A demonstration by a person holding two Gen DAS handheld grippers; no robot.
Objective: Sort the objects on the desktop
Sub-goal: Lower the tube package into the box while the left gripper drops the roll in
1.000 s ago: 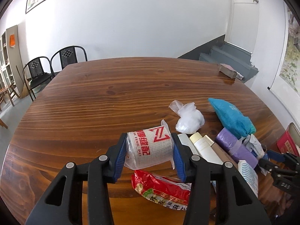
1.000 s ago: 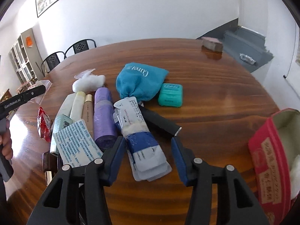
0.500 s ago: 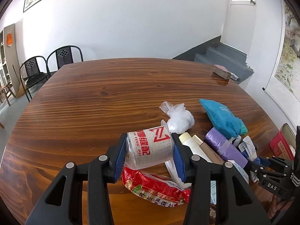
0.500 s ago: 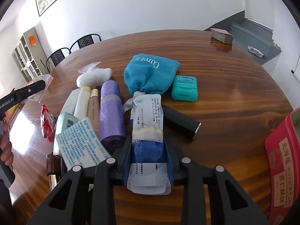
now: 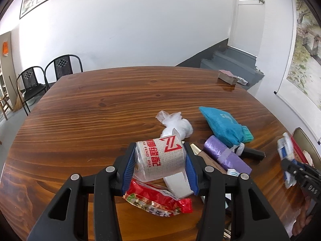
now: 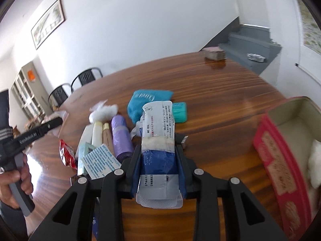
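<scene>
My left gripper [image 5: 160, 166] is shut on a white bandage roll [image 5: 160, 158] with red print, held above a red snack packet [image 5: 158, 200]. My right gripper [image 6: 158, 166] is shut on a blue and white blister pack bundle [image 6: 158, 136], lifted above the wooden table [image 6: 220, 104], left of the open red box [image 6: 280, 160]. On the table lie a purple bag roll [image 6: 120, 136], a blue pouch [image 6: 148, 100], a teal floss case [image 6: 180, 112] and a cotton bag [image 6: 104, 112].
Cream tubes [image 6: 98, 132] and a printed leaflet [image 6: 100, 160] lie left of the purple roll. A black cylinder [image 5: 250, 152] lies by the pouch. A small stack [image 5: 226, 78] sits at the far table edge. Chairs [image 5: 46, 76] stand beyond the table.
My right gripper closed on the blister pack bundle and lifted it toward the red box. My left gripper kept its hold on the bandage roll and shifted slightly.
</scene>
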